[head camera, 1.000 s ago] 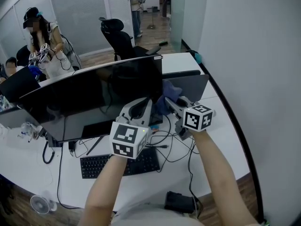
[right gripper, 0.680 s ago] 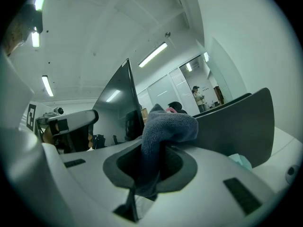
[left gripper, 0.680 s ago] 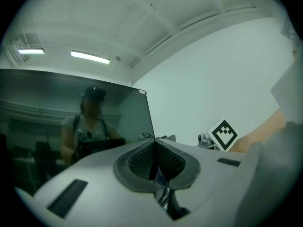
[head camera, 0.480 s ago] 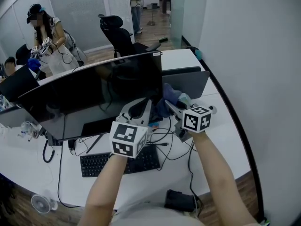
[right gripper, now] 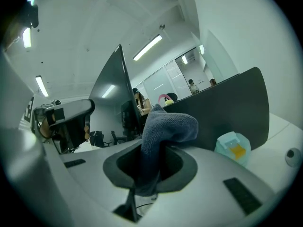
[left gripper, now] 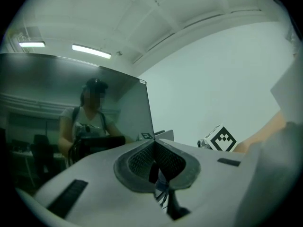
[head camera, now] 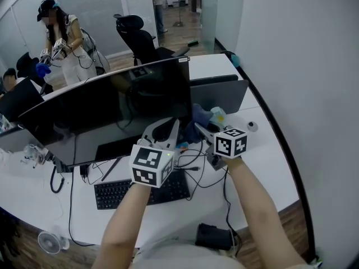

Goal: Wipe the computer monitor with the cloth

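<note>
Grey left gripper [head camera: 176,123] and right gripper [head camera: 197,128] bear checkered marker cubes [head camera: 151,166].

The right tool [right gripper: 151,150] has its jaws closed on a grey-blue cloth [right gripper: 168,126], which bulges up above them in a folded hump and hangs down below the tips. Behind and left, the monitor [right gripper: 111,96] stands nearly edge-on. A dark panel [right gripper: 227,108] rises at right; just before it, a pale blue box [right gripper: 232,148] sits on the white counter [right gripper: 279,131].

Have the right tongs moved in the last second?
Yes, slightly: the right tongs have drawn back toward the person, uncovering the small round object.
</note>
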The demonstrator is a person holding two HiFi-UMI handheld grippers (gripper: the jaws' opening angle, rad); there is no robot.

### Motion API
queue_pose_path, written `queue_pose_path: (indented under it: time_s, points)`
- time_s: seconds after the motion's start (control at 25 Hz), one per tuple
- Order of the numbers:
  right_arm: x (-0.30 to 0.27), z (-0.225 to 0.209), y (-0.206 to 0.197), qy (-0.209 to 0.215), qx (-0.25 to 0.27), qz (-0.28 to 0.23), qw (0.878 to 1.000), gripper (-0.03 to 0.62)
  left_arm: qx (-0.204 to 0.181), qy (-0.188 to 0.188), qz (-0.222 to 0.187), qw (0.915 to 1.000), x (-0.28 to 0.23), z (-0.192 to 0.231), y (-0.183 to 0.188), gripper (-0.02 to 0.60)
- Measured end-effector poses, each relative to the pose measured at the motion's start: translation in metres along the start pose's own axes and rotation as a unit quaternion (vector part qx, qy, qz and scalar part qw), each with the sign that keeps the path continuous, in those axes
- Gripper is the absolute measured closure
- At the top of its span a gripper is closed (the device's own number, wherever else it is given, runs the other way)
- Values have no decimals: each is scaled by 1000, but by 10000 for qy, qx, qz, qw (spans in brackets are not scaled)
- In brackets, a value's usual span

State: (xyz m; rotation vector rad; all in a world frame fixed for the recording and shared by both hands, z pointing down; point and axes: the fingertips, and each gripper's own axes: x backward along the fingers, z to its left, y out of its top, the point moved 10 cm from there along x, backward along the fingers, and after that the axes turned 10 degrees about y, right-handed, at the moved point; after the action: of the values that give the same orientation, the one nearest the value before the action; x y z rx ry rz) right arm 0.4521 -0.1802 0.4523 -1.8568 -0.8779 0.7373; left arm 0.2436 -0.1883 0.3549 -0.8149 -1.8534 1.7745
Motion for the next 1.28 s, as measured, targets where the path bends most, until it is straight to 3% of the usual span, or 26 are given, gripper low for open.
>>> queue_pose_path:
  time_s: [0.4,1.28]
  points:
    - [-2,-7,-14,-59,-75,135,9999,532,284,-105,180,9994,-2,1,-19,572]
    - [0,-21,-62,-311,-606,478,9965,533,398,-133,481,9980,-1,-5,-40,572]
